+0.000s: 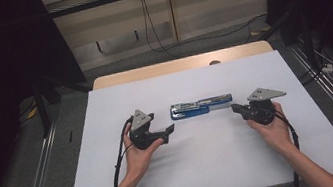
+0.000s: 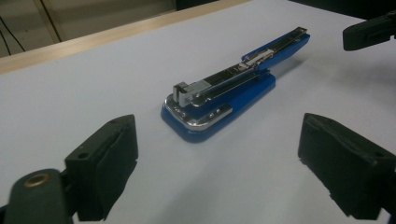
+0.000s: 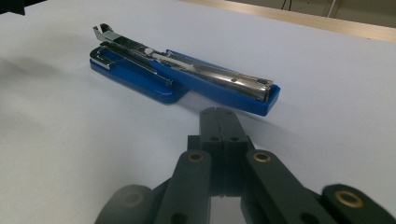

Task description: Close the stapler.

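Note:
A blue stapler (image 1: 201, 106) lies swung fully open and flat on the white table top (image 1: 206, 163), its metal magazine facing up. In the left gripper view the stapler (image 2: 224, 95) rests ahead of my left gripper (image 2: 217, 163), whose jaws stand wide apart with nothing between them. In the high view the left gripper (image 1: 167, 134) sits just left of the stapler. My right gripper (image 1: 234, 108) is at the stapler's right end; its jaws (image 3: 219, 123) are pressed together and empty, a short way from the stapler (image 3: 187, 77).
The white sheet covers a wooden table (image 1: 180, 64) whose far edge shows bare. Cables (image 1: 154, 29) trail over the floor behind it, and metal rails (image 1: 40, 174) run along both sides. Dark curtains hang at left and right.

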{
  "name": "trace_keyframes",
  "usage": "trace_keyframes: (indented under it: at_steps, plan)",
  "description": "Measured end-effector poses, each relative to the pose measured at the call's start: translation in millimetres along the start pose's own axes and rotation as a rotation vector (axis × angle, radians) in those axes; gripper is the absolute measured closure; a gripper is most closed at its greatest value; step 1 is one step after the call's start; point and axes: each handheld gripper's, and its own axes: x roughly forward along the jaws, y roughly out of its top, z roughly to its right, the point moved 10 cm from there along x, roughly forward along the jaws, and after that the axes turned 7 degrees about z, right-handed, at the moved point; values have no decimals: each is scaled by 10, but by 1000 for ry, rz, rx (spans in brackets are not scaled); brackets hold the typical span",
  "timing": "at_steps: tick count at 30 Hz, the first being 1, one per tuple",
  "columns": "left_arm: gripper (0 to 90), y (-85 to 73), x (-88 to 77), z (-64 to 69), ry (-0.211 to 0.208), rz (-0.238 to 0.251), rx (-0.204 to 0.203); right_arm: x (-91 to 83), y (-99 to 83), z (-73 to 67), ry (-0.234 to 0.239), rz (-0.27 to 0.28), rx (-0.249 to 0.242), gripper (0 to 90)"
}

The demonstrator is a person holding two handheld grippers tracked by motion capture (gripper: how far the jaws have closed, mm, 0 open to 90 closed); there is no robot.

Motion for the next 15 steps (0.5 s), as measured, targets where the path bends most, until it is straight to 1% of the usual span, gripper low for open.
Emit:
trace_keyframes:
  at_steps: [2,4,6,7,8,9,11,13,15]
  plan:
    - [157,37,55,-1,-1,3,-10,0,0,-1,1,-1,-2,900]
    - [206,67,101,4,-7,6,-14,1,2,-7,4,-1,-6,900]
    - [243,81,143,-7,-3,-3,4,4,2,-11,5,-1,-8,900]
    - [264,85,160,-5,-11,-5,9,7,0,-12,6,-2,-7,900]
    - [308,85,174,-7,-16,-5,9,8,-5,-13,9,-5,-8,900]
    - [332,79,191,-13,-10,-2,-6,8,-8,-14,9,-5,-10,900]
    - [355,44,223,-17,-16,-10,-29,10,-5,-10,7,-5,-13,900]
    - [406,20,257,-9,-16,-15,-10,14,-4,-8,8,-5,-12,900]
    - [479,12,283,-8,-14,-17,-7,28,-11,-3,10,-8,-13,900]
